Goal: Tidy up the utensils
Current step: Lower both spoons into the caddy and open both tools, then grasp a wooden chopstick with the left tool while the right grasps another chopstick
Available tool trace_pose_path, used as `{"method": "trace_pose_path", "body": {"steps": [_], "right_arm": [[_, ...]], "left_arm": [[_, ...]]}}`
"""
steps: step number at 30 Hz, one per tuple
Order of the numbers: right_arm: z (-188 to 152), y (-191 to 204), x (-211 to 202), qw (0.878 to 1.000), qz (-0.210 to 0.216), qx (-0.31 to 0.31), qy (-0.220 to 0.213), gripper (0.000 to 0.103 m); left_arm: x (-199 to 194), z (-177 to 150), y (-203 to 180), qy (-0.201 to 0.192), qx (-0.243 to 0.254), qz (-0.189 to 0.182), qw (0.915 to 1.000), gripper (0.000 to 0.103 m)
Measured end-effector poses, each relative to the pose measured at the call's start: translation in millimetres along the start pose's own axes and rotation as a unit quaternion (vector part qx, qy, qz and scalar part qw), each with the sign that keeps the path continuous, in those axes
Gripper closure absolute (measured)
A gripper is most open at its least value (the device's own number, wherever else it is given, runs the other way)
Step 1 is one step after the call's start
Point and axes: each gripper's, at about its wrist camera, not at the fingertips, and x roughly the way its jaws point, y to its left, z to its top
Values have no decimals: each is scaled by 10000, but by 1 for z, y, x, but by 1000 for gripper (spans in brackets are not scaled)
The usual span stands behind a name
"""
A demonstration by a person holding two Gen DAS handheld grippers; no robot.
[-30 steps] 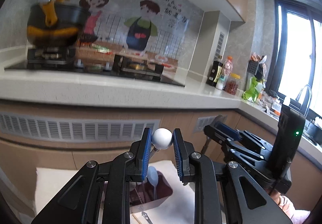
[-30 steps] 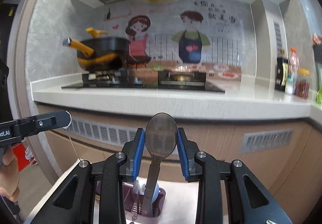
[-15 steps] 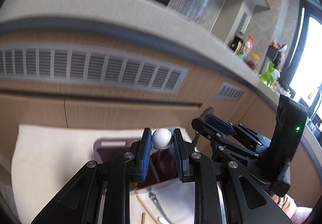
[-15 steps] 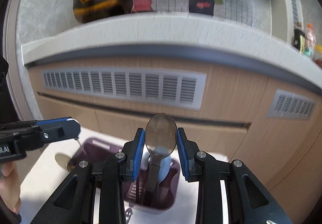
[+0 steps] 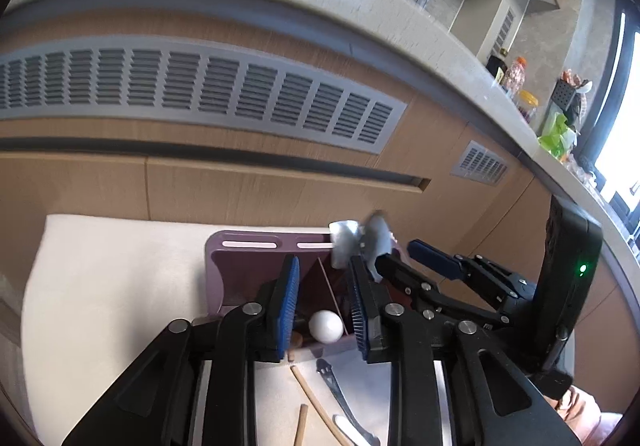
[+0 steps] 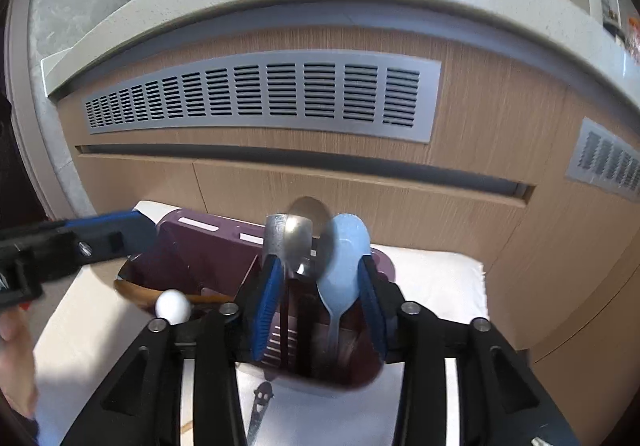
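While both grippers' fingers are opening with nothing pinched, one purple caddy (image 6: 224,246) holds three spoons and one white-knobbed utensil (image 6: 173,306).

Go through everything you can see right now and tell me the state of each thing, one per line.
Left gripper: jaws opening, white ball-ended utensil loose between its fingers.
Right gripper: jaws opening, nothing gripped.
Purple utensil holder: upright on the white cloth.
Metal spoons: standing bowl-up in the holder.
Light blue spoon: standing bowl-up in the holder.
Wooden chopsticks: lying on the cloth.
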Motion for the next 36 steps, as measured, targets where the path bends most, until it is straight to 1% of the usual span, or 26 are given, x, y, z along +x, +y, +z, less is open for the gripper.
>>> {"method": "trace_pose_path", "body": {"steps": [1, 2, 3, 4, 5, 6, 7, 9, 11, 13, 16, 17, 20, 24, 25, 26, 27, 28, 29, 30, 33, 36], "right_arm": [[-1, 1, -5, 10000, -11, -9, -52, 57], [-2, 2, -14, 9999, -18, -11, -143, 50], [-4, 3, -25, 9997, -21, -2, -256, 43], [-5, 3, -32, 9995, -31, 7, -325, 40], [-9, 4, -42, 9991, -78, 9, -427, 34], [-13, 6, -50, 9987, -129, -2, -490, 27], [-16, 8, -56, 9985, -176, -30, -513, 23], [-26, 14, -67, 9981, -312, -185, -490, 8], [-37, 18, -75, 9976, -407, -307, -458, 4], [-49, 20, -79, 9983, -380, -306, -312, 3], [-65, 19, -75, 9997, -87, -200, 109, 2], [-71, 20, -74, 9995, -52, -203, 221, 2], [-91, 28, -69, 9981, -143, -373, 465, 2], [-117, 42, -59, 9948, -38, -605, 819, 2], [-121, 44, -56, 9941, -30, -640, 873, 3], [-126, 47, -52, 9929, -16, -690, 973, 9], [-129, 50, -47, 9916, 9, -726, 1068, 25], [-132, 52, -44, 9907, 12, -748, 1140, 35], [-133, 53, -38, 9890, -9, -756, 1272, 55], [-133, 53, -32, 9879, 5, -718, 1372, 67], [-132, 49, -15, 9856, 182, -396, 1634, 74], [-126, 53, -6, 9847, 403, -242, 1677, 82]], "left_arm": [[-7, -1, -3, -46, 39, 48, 10000, 69], [-15, -2, -6, -95, 93, 116, 9998, 65], [-24, -4, -11, -144, 153, 183, 9996, 64], [-31, -7, -14, -180, 215, 237, 9993, 61], [-39, -11, -18, -203, 294, 299, 9989, 59], [-45, -16, -22, -205, 379, 382, 9983, 58], [-50, -21, -26, -198, 470, 474, 9976, 57], [-60, -35, -32, -144, 650, 630, 9958, 56], [-67, -50, -34, -12, 737, 772, 9943, 54], [-68, -60, -33, 139, 724, 851, 9936, 53], [-70, -82, -28, 406, 660, 921, 9927, 50], [-68, -91, -26, 509, 660, 952, 9920, 50], [-61, -116, -20, 791, 643, 1089, 9888, 50], [-53, -146, -9, 1077, 597, 1270, 9842, 50], [-52, -151, -5, 1127, 580, 1318, 9831, 50], [-52, -156, -3, 1166, 556, 1339, 9825, 50], [-52, -160, 1, 1216, 514, 1350, 9820, 50], [-52, -164, 4, 1250, 468, 1353, 9818, 50], [-53, -167, 7, 1283, 404, 1352, 9817, 50], [-54, -168, 11, 1298, 361, 1348, 9817, 50], [-57, -172, 17, 1322, 252, 1332, 9819, 50], [-56, -174, 18, 1351, 242, 1282, 9822, 50]]}}
